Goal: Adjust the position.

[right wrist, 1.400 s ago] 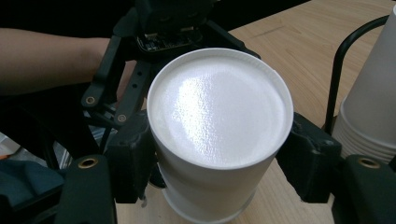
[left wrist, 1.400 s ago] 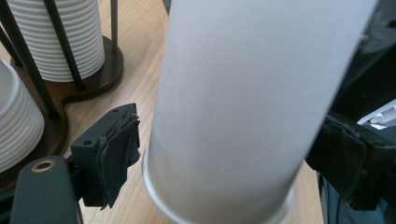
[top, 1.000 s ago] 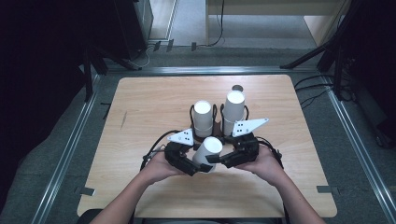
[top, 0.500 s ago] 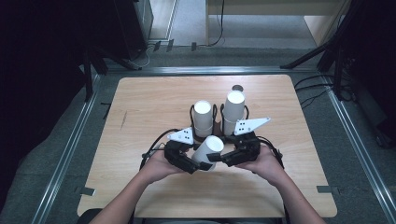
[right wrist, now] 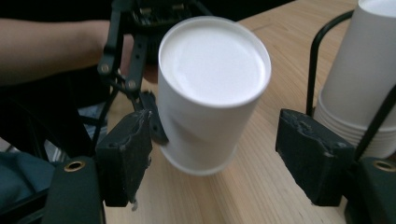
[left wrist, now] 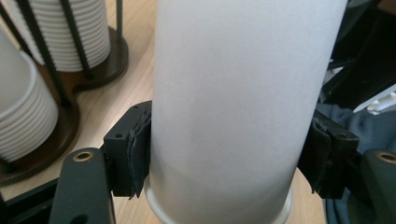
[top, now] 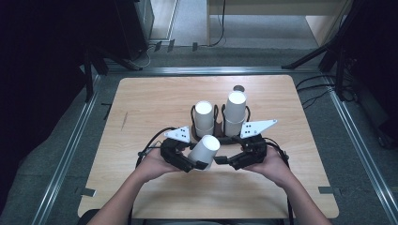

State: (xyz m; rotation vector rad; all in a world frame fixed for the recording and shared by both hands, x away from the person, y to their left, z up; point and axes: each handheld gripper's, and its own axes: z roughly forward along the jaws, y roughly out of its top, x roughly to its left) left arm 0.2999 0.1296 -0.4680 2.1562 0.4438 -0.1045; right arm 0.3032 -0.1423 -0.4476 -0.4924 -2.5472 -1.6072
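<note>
Wooden table [top: 141,108]; left hand-held gripper [left wrist: 224,158] clamped on white cup [left wrist: 233,93], right hand-held gripper [right wrist: 215,154] apparently wide, just opened.

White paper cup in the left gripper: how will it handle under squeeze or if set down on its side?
The white paper cup probably dents easily: thin walls, clamped between the left gripper pads. Likely very light, since one side grip carries it tilted. On its side it would probably roll in an arc, as it tapers. The right gripper has just been opening, clear of it.
</note>
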